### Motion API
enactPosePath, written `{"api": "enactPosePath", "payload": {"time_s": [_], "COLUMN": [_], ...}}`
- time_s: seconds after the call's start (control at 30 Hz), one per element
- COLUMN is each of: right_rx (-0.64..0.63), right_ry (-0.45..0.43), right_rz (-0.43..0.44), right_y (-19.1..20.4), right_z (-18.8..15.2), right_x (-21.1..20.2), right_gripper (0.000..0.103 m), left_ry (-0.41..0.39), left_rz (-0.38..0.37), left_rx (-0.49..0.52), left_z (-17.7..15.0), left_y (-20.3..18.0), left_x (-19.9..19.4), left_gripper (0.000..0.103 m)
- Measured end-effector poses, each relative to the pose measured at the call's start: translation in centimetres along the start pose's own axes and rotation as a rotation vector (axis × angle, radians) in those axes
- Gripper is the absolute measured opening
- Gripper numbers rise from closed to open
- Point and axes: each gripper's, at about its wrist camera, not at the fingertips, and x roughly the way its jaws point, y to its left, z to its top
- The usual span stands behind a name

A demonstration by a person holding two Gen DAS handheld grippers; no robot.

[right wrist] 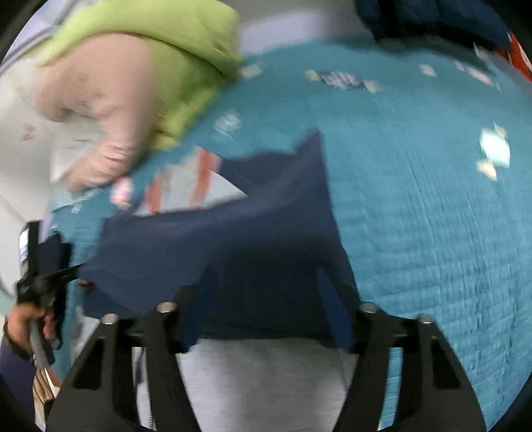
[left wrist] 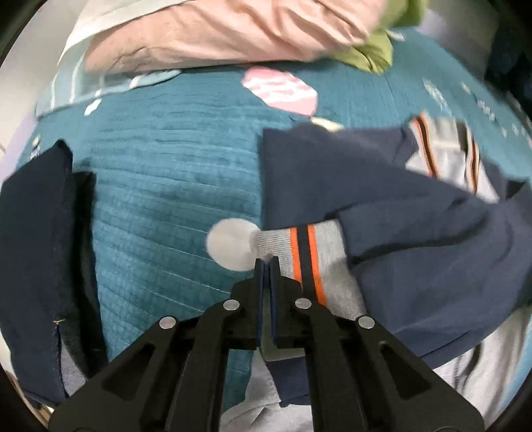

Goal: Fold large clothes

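A navy sweatshirt (left wrist: pixel 415 212) with grey cuffs striped orange and navy lies on a teal bedspread (left wrist: pixel 166 172). My left gripper (left wrist: pixel 266 262) is shut on the edge of its grey striped hem (left wrist: pixel 306 256). In the right wrist view the same navy sweatshirt (right wrist: pixel 252 226) drapes over my right gripper (right wrist: pixel 266 319). The cloth hides its fingertips; its arms stand wide apart. The grey inside of the garment (right wrist: pixel 266 375) hangs below. The left gripper and the hand holding it (right wrist: pixel 36 299) show at the left edge.
A pink pillow (left wrist: pixel 216 36) and a green quilt (right wrist: pixel 166 66) lie at the head of the bed. A dark navy folded garment (left wrist: pixel 40 249) lies at the left. More dark clothes (right wrist: pixel 432 20) sit at the far right corner.
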Motion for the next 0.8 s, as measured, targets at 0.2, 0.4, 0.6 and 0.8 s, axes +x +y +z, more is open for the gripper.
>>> {"api": "enactPosePath", "payload": {"time_s": [0.2, 0.4, 0.6, 0.8], "right_rx": [0.104, -0.008, 0.087, 0.134], "right_ry": [0.065, -0.027, 0.104, 0.117], "right_rz": [-0.02, 0.011, -0.063, 0.06], "right_y": [-3.4, 0.7, -2.7, -2.2], "right_z": [0.9, 2.5, 3.1, 4.3], "right_x": [1.4, -1.3, 5.1, 2.7], "right_gripper": [0.002, 0.009, 0.001, 0.019], "left_ry": [0.003, -0.025, 0.025, -0.026], "left_rz": [-0.017, -0.031, -0.019, -0.081], "left_rx": [0.027, 0.029, 0.001, -0.062], "left_z": [-0.1, -0.3, -0.3, 1.0], "left_y": [-0.1, 0.1, 1.0, 3.1], "left_x": [-1.1, -2.4, -1.0, -2.3], "left_gripper": [0.003, 0.008, 0.016, 0.044]}}
